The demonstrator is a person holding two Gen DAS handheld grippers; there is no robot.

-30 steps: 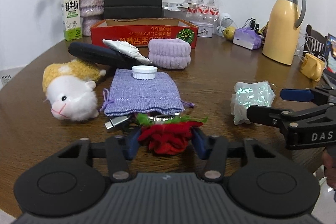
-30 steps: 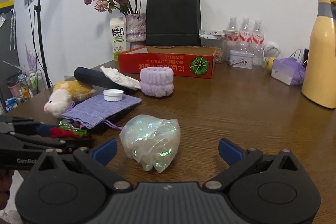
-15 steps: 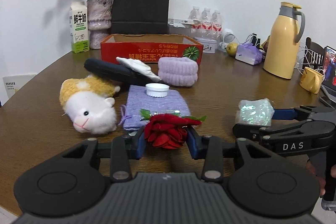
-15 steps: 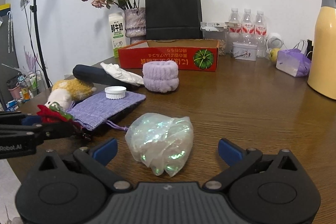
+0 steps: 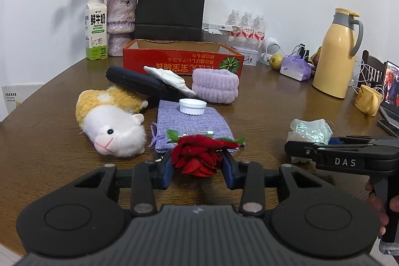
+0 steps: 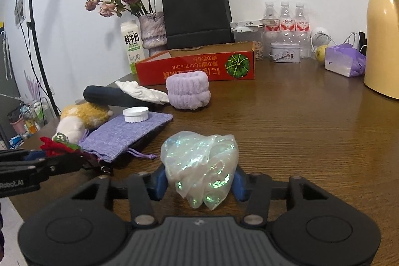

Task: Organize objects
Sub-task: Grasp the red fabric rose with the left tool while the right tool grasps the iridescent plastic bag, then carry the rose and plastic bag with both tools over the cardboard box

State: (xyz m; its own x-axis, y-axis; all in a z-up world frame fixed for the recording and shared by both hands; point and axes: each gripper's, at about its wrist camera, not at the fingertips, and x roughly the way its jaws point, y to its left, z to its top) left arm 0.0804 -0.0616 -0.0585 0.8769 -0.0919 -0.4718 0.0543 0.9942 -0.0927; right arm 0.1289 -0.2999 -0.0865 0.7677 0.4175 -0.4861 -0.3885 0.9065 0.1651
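A red fabric rose with green leaves is held just above the brown table, my left gripper shut on it. The left gripper also shows at the left edge of the right wrist view. An iridescent white gauze bundle sits on the table between the blue pads of my right gripper. Its jaws are closing and both pads touch the bundle's sides. The left wrist view shows the same bundle with the right gripper around it.
A plush hamster, a purple pouch with a white cap on it, a black case and a lilac band lie ahead. A red box stands behind them. A yellow thermos and mug stand right.
The left gripper closed on the rose and raised it slightly off the table. The right gripper's wide-open jaws have come in against the gauze bundle.
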